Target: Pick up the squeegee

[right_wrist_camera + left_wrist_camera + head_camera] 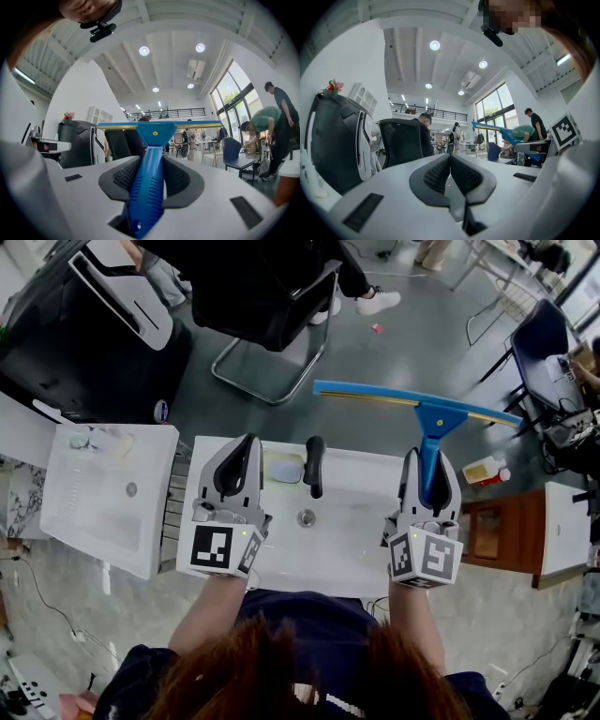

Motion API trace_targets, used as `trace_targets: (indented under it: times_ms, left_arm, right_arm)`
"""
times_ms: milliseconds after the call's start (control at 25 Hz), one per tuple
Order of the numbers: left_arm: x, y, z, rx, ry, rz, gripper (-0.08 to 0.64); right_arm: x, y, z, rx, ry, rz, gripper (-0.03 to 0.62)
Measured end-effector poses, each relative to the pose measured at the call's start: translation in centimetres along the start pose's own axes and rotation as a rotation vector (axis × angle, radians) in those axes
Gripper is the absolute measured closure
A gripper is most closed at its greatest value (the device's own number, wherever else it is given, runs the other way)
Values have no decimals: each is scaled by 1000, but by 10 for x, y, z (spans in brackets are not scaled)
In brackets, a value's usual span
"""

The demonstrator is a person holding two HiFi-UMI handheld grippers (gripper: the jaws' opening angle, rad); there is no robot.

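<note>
The squeegee (pixel 433 418) has a blue handle and a long blue blade with a yellow strip. My right gripper (pixel 429 461) is shut on its handle, and the blade hangs out past the far edge of the white sink (pixel 356 559). In the right gripper view the handle (pixel 149 187) runs between both pads, and the blade (pixel 159 124) lies level across the view beyond my right gripper (pixel 152 160). My left gripper (pixel 246 444) hovers over the sink's left side, shut with nothing in it; its pads meet (pixel 450 158). The squeegee (pixel 506 133) shows far right in that view.
A black faucet (pixel 314 465), a drain (pixel 307 517) and a pale soap bar (pixel 284 467) sit at the sink below. A second white basin (pixel 103 493) lies to the left. An office chair (pixel 281 306) and a black machine (pixel 84 334) stand beyond. A wooden cabinet (pixel 497 535) is on the right.
</note>
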State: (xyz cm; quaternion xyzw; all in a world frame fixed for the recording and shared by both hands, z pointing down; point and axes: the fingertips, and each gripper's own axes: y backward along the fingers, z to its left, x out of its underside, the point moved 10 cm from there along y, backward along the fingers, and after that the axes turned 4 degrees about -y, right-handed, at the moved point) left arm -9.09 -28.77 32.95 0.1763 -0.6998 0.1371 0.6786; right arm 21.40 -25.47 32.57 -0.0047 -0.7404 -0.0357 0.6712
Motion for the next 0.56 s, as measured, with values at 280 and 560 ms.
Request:
trace_targets:
  times_ms: [280, 560]
  left_arm:
    - [-2, 3, -4, 11, -2, -3, 540]
    - [-5, -2, -7, 11, -3, -2, 539]
  right_arm:
    - [-5, 8, 3, -7, 21, -15, 433]
    - [-9, 6, 0, -18, -20, -8, 433]
